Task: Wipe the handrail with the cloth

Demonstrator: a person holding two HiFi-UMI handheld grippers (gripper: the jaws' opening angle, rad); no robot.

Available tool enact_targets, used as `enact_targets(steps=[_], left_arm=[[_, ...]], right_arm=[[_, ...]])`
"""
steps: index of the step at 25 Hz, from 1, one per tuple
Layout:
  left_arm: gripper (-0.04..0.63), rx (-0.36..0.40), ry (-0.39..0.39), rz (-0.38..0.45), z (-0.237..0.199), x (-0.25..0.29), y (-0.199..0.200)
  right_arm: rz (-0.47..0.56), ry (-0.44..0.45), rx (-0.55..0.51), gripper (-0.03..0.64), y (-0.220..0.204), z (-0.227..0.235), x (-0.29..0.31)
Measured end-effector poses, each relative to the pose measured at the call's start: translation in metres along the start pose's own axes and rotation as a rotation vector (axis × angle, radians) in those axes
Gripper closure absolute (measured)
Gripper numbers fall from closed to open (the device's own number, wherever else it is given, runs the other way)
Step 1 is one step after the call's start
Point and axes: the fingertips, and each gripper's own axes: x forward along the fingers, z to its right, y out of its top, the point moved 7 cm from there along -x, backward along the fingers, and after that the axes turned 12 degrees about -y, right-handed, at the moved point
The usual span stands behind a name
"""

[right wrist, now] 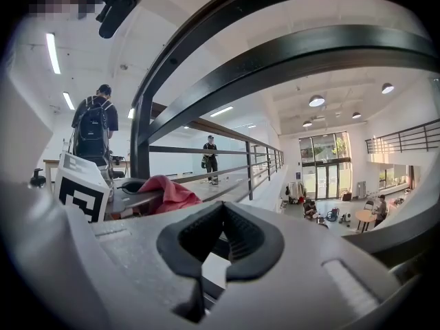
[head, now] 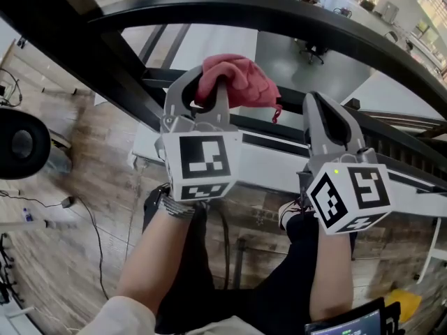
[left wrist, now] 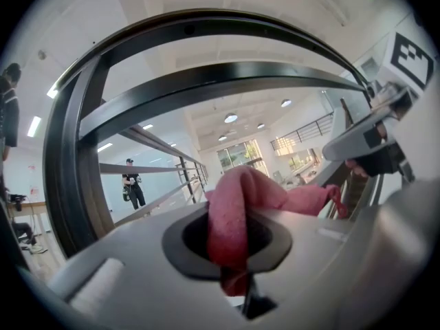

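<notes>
Head view: the left claw (head: 207, 89) points toward 12 o'clock and is clamped on a pink cloth (head: 241, 81). The cloth bunches out past the claw tips toward 2 o'clock, and a small tail hangs at its right edge. Left gripper view confirms this: the cloth (left wrist: 237, 201) fills the gap between the jaws and folds over their front, with both jaws pressed on it. The black handrail (head: 279, 12) arcs across the top of the head view from 9 o'clock round to 3 o'clock, above the cloth. In the left gripper view the handrail (left wrist: 206, 74) curves overhead with a band of ceiling showing between it and the cloth, so the two are apart. The right claw (head: 323, 114) sits near the left claw, at its 3 o'clock, also pointing toward 12 o'clock and under the handrail. Right gripper view: the right claw (right wrist: 221, 208) has its jaws together, tips meeting, nothing between them. The handrail (right wrist: 309, 53) passes overhead, and the cloth (right wrist: 168, 192) shows at 9 o'clock. A lower bar (head: 391, 128) runs behind both claws. A wooden floor (head: 63, 208) lies at 8 o'clock in the head view. A person with a backpack (right wrist: 93, 126) stands at 10 o'clock in the right gripper view.
</notes>
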Motion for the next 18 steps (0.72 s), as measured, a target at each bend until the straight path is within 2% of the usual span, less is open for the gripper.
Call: enact_targets(steps=[6,9,11,15,18], left_arm=[[0.566,0.011,-0.009,0.000,0.005,0.004,0.001],[0.566,-0.007,-0.004,-0.005,0.008,0.005,-0.003],[0.566,-0.017,-0.005,-0.005,0.011,0.005,-0.003],[0.566,0.017,-0.009,0.012,0.010,0.006,0.008],[0.566,0.008,0.001,0.014,0.010,0.006,0.007]], right_arm=[[-0.011,-0.031,0.013,0.615,-0.005,0.011,-0.002],[-0.012,-0.041,0.016,0.615,-0.006,0.013,-0.002],[-0.014,-0.052,-0.009,0.615,-0.007,0.015,-0.002],[0.006,-0.085,-0.107,0.615,-0.005,0.018,-0.003],[-0.004,-0.076,-0.074,0.615,-0.008,0.016,0.001]])
